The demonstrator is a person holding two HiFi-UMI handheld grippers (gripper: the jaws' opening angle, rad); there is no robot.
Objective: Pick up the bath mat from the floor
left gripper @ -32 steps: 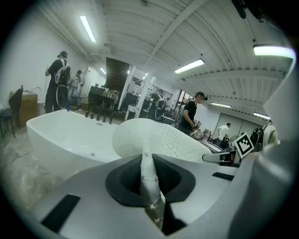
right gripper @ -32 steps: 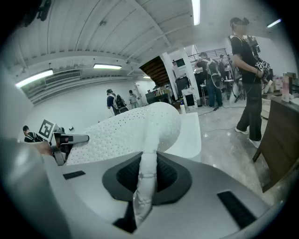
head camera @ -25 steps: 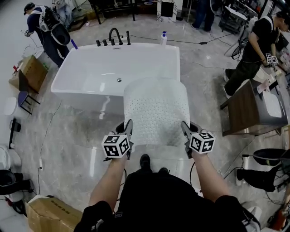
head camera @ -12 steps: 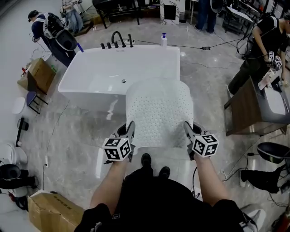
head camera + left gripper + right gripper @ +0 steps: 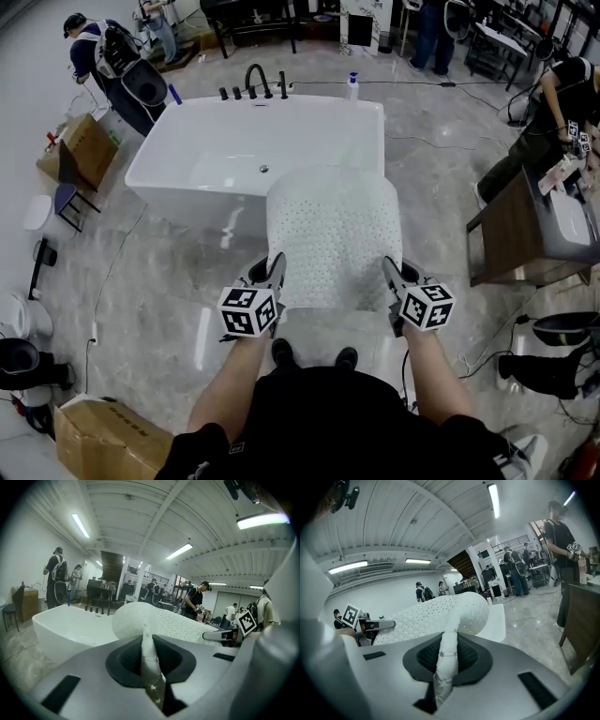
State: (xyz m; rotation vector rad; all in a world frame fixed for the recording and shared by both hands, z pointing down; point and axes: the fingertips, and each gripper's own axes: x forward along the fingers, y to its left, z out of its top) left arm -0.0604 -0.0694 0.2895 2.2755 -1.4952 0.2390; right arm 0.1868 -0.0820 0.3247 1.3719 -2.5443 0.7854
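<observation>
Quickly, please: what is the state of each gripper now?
Left gripper: closed, holding the bath mat by its edge.
Right gripper: closed, holding the bath mat's edge too.

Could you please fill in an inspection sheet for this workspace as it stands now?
Surface: glossy marbled floor.
Job's things: white dotted mat, off the floor, stretched between both grippers, far end curling down by the tub.
Clutter: box at left; second box at the lower left; stool.
Grippers: left gripper shut on the mat's near left corner; right gripper shut on its near right corner.
Cables: thin cable on the floor left of the tub.
Surroundings: cabinet at right; people working at the edges.
</observation>
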